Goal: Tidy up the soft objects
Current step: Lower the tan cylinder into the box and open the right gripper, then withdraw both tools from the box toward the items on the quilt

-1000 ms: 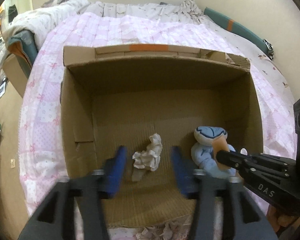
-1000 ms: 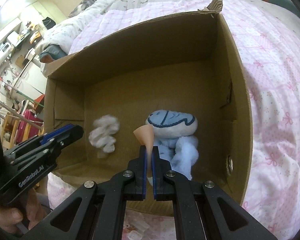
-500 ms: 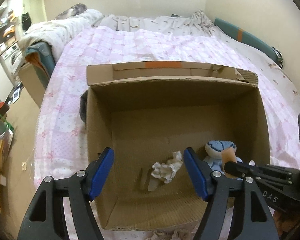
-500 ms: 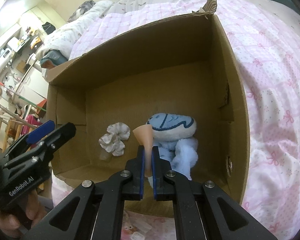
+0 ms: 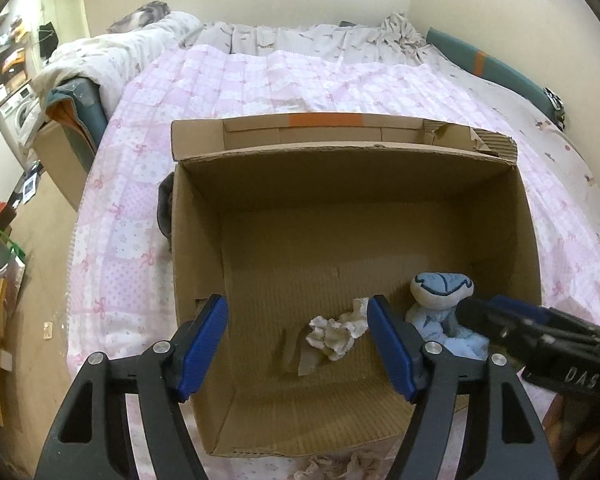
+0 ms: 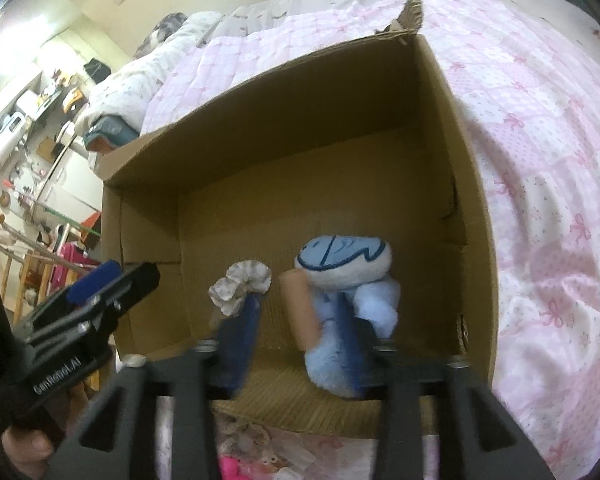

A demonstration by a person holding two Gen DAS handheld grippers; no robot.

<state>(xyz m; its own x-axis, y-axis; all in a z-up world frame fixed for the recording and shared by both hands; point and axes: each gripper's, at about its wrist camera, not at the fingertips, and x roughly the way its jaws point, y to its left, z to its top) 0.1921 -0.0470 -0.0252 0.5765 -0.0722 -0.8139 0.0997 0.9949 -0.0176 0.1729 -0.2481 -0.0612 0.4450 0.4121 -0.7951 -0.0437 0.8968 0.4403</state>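
Note:
An open cardboard box (image 5: 196,240) (image 6: 472,184) stands on a pink quilted bed. Inside it lie a crumpled white cloth (image 5: 336,330) (image 6: 240,286) and a light blue plush toy (image 5: 440,296) (image 6: 348,268) with an orange limb (image 6: 300,312), near the box's front right. My left gripper (image 5: 298,344) is open and empty above the box's front edge, over the cloth. My right gripper (image 6: 296,344) is open, its blurred blue fingers on either side of the orange limb, just over the plush. It also shows at the right of the left wrist view (image 5: 540,336).
The pink quilt (image 5: 284,80) spreads behind and to the right of the box. More crumpled cloth lies on the bed in front of the box (image 5: 340,468). A dark object (image 5: 165,212) sits against the box's left outer wall. The floor and cluttered furniture are off the bed's left side.
My right gripper, shut on the plush's orange limb before, has opened and let it go; the plush now rests in the box. My left gripper has pulled back and up, staying open.

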